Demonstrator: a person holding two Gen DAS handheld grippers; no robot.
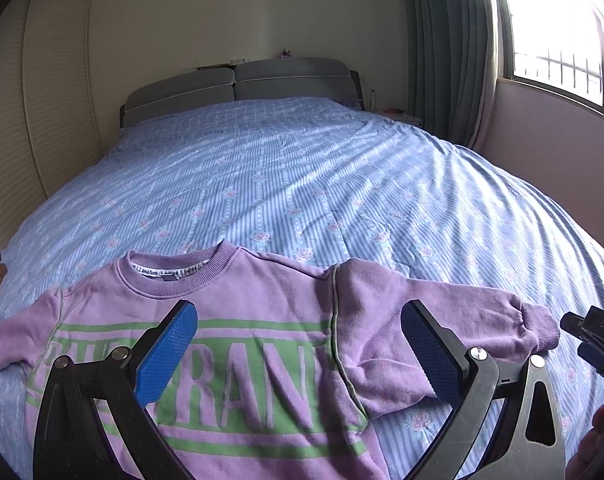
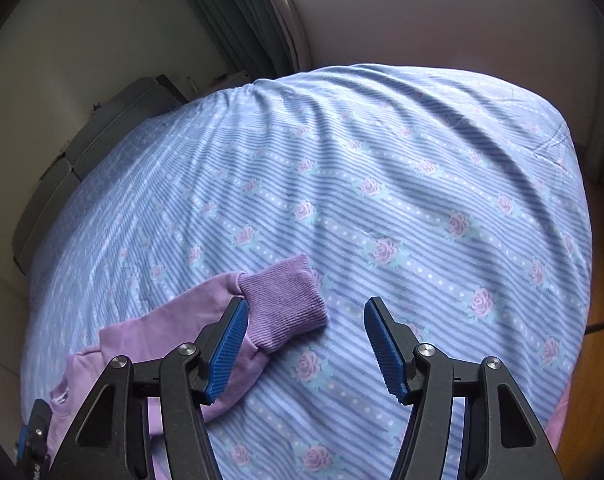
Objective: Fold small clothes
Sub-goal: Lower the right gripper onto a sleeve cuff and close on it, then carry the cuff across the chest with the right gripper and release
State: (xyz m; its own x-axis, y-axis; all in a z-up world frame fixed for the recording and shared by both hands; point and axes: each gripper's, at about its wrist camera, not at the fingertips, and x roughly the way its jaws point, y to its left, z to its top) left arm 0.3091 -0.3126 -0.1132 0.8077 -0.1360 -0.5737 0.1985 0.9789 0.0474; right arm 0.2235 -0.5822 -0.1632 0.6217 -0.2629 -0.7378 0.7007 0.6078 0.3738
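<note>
On the near part of the bed (image 1: 302,168) a purple sweatshirt (image 1: 229,320) lies flat, front up, collar at the far end, so its long axis runs near to far with both sleeves out sideways. Folding looks barely begun. The left gripper (image 1: 297,356) hovers over the chest, jaws spread and holding nothing; the right gripper (image 2: 306,344), jaws also spread, sits beside the right cuff (image 2: 281,300). The next move likely calls for pinching that cuff and carrying the sleeve left across the chest.
</note>
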